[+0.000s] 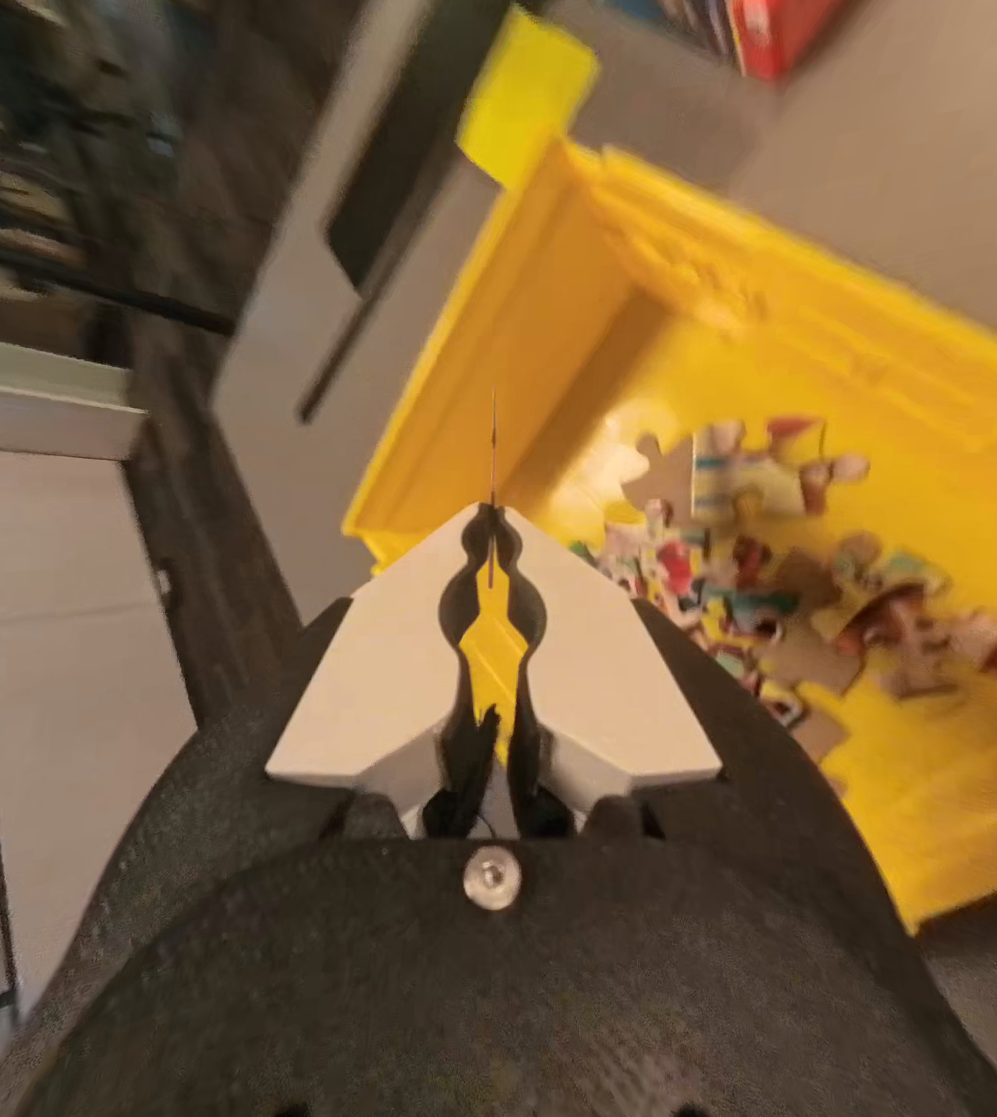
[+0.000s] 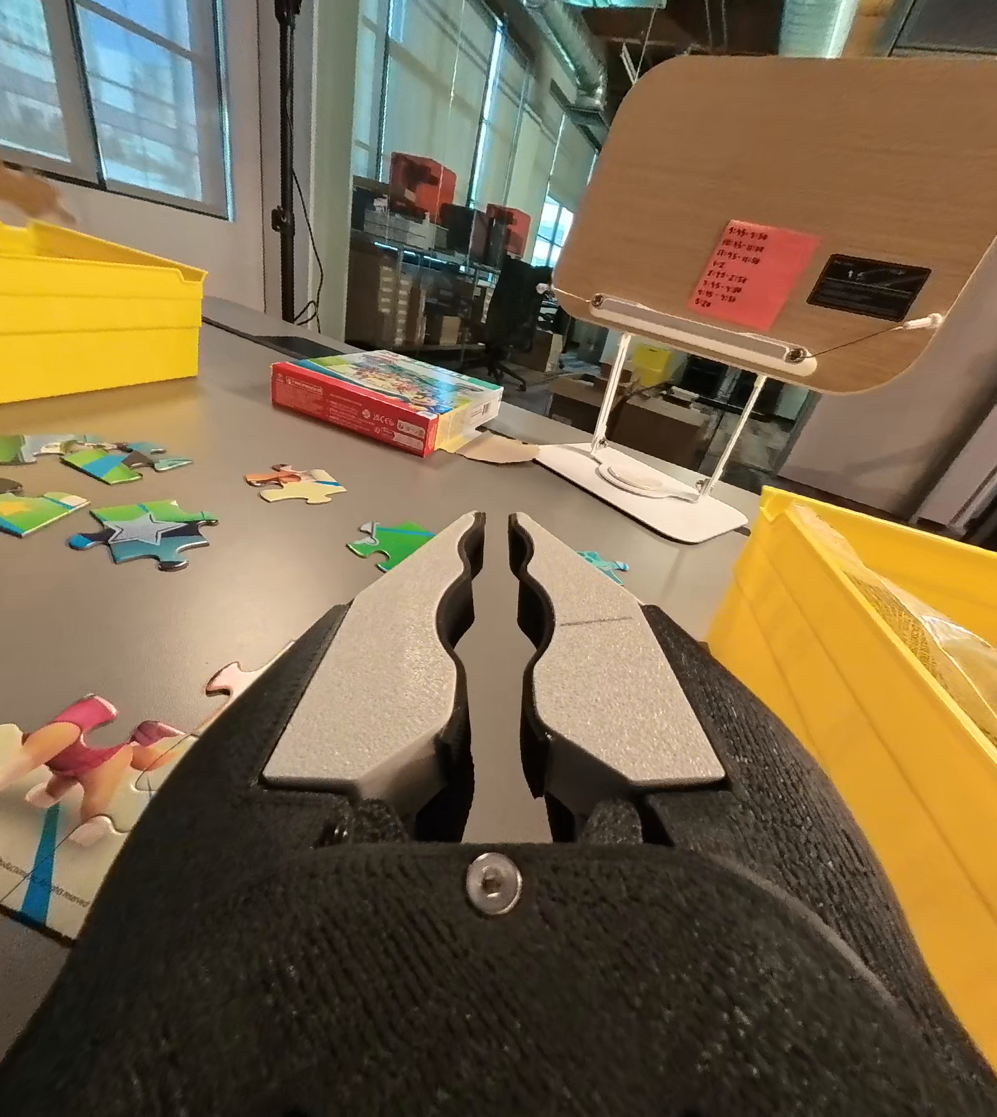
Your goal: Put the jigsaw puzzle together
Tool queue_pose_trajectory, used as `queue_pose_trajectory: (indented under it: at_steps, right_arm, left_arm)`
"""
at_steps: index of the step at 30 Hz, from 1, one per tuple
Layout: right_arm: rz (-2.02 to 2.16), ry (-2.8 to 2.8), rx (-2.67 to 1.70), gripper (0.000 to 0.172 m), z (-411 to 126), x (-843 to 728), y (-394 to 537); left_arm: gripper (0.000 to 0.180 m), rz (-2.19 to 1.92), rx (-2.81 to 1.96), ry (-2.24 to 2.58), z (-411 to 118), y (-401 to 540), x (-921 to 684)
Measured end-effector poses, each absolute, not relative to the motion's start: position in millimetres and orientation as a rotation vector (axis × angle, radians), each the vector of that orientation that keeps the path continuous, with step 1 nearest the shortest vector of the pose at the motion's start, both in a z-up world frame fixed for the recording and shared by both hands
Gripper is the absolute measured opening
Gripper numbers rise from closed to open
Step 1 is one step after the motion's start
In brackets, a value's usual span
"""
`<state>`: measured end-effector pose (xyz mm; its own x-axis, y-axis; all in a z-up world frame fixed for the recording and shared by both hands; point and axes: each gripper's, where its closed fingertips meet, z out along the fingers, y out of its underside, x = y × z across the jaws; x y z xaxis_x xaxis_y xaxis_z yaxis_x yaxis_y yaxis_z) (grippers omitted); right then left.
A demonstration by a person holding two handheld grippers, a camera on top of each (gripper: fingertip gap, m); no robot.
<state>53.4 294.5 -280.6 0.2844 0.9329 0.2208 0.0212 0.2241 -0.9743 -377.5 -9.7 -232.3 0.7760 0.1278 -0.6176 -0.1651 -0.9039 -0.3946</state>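
Left hand-held gripper [image 1: 491, 514], centre of the blurred left wrist view: fingertips pinched onto a thin flat piece seen edge-on [image 1: 492, 459], most likely a puzzle piece, sticking out past the tips. It hangs over the near corner of a yellow bin [image 1: 544, 338] whose floor holds a heap of loose puzzle pieces [image 1: 786, 562] at right of frame. Judged step: piece gripped and carried clear of the heap.

Right wrist view, left to right: yellow bin [image 2: 60, 314] upper left, scattered puzzle pieces [image 2: 139, 535] on the grey worktop [image 2: 242, 604], joined pieces with a pink figure [image 2: 54, 761] lower left, red puzzle box [image 2: 387, 405] mid-frame. Right hand-held gripper [image 2: 491, 520]: narrow gap between the tips, nothing in it, low over the worktop, green piece [image 2: 393, 544] just beside the left tip. Wooden board on a stand [image 2: 786, 229] upper right; second yellow bin [image 2: 907, 695] crowds the right edge.
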Motion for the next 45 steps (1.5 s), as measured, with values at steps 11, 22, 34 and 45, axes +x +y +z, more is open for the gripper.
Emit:
queue_pose_trajectory:
  at_steps: [11,22,34,45]
  right_arm:
    - [0.955,-1.091,-1.144,0.005,-277,51,288]
    - [1.048,-1.073,-1.145,0.003,-274,53,286]
    - [1.506,-1.106,-1.427,0.027,-286,32,271]
    - [2.307,-1.336,-1.766,0.0,-273,-14,214]
  left_arm:
    - [0.0,0.715,-2.035,0.245,-184,94,-119]
    - [0.001,1.021,-2.272,0.682,-339,200,-39]
    - [0.0,1.264,-1.937,0.75,-309,208,-29]
    - [0.006,1.271,-1.657,0.935,-294,197,5]
